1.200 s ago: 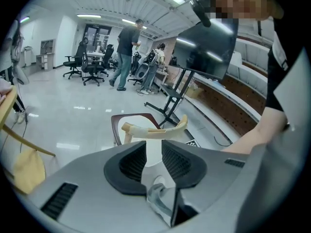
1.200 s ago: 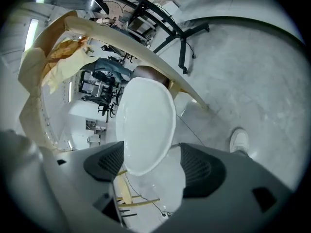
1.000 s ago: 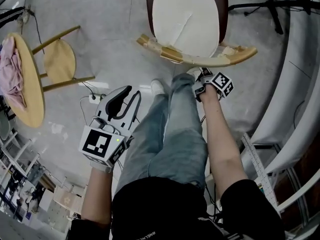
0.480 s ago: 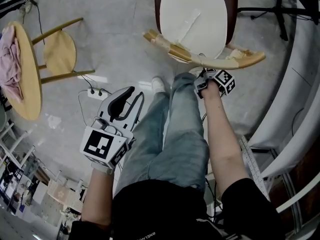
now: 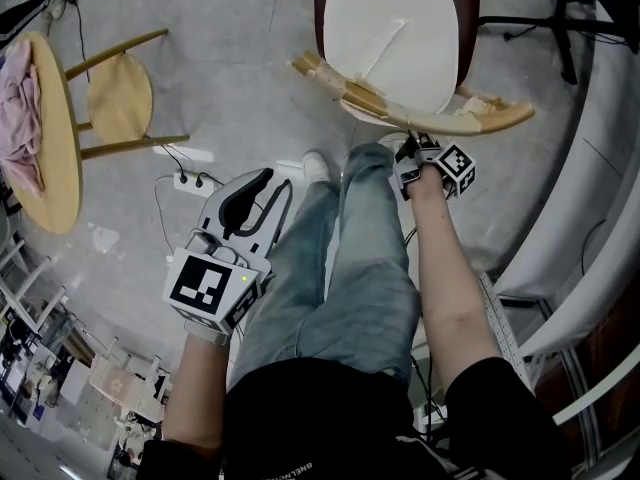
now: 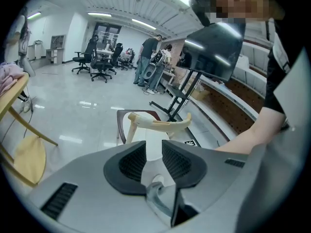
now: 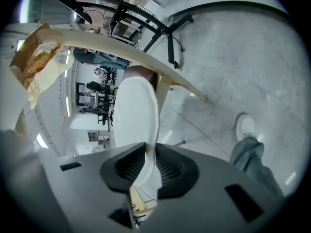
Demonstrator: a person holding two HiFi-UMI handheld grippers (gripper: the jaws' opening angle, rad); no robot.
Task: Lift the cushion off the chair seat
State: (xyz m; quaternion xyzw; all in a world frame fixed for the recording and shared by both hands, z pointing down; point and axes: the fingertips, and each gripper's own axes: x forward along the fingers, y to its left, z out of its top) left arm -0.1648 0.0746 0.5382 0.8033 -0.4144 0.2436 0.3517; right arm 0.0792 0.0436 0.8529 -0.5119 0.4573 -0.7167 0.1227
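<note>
Right arm reaching, left drawn back.
Right gripper (image 5: 414, 146) jaws just closed onto cushion (image 5: 395, 38) edge; left gripper (image 5: 262, 190) jaws apart.

A pink cloth (image 5: 18, 103) lies on a round wooden table (image 5: 60, 183) beside a stool (image 5: 120, 100), a power strip (image 5: 190, 180) nearby.

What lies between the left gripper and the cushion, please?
Bare floor, then the chair's curved wooden rail in front of the cushion, seen in the head view.
</note>
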